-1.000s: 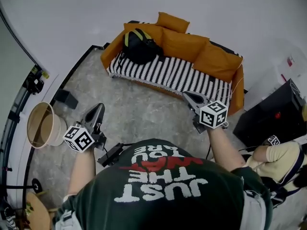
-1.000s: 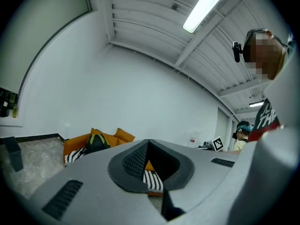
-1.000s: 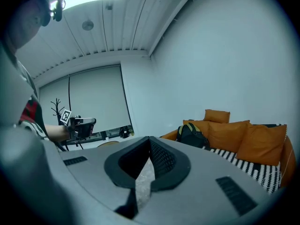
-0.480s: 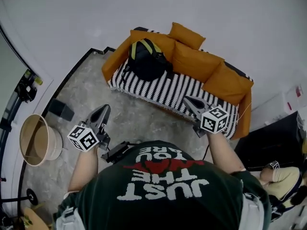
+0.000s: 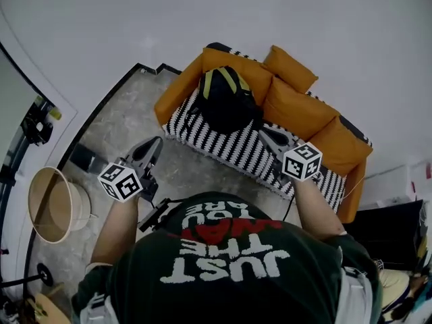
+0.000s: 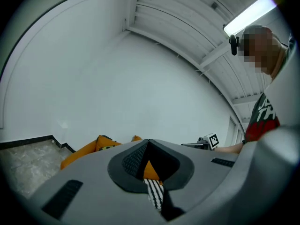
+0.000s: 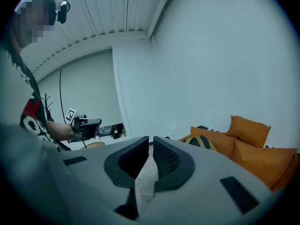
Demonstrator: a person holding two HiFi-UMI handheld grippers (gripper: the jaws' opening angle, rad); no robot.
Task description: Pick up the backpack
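Black with yellow-green stripes, the backpack is propped on the left end of the sofa, on the striped cover and against the orange back cushion. It has not yet been touched.

**Gripper state**
- Left gripper: held over the floor in front of the sofa's left corner, well apart from the backpack. In the left gripper view the jaws are pressed together at the tips, with nothing between them.
- Right gripper: held above the cover, near the backpack's right side as seen from the head view. In the right gripper view the jaws are likewise closed on nothing, and the backpack lies off to the right of the jaw line, not in it.

**Step in hand: approach**
1. At least one pair of jaws should be spread before the backpack is reached; with closed jaws the bag would only be pushed into the cushion.
2. The right gripper should be turned until the backpack sits on its jaw line.
3. A top handle or shoulder strap is the preferred grasp point. Neither can be made out clearly from these views, so it should be located before the jaws are committed.
4. A fold of fabric alone is judged a weak hold, since the bag is soft and likely to sag or slip.
5. The left gripper may be brought to the bag's left side for support, so that the lift is made straight up and the cover is not dragged along.
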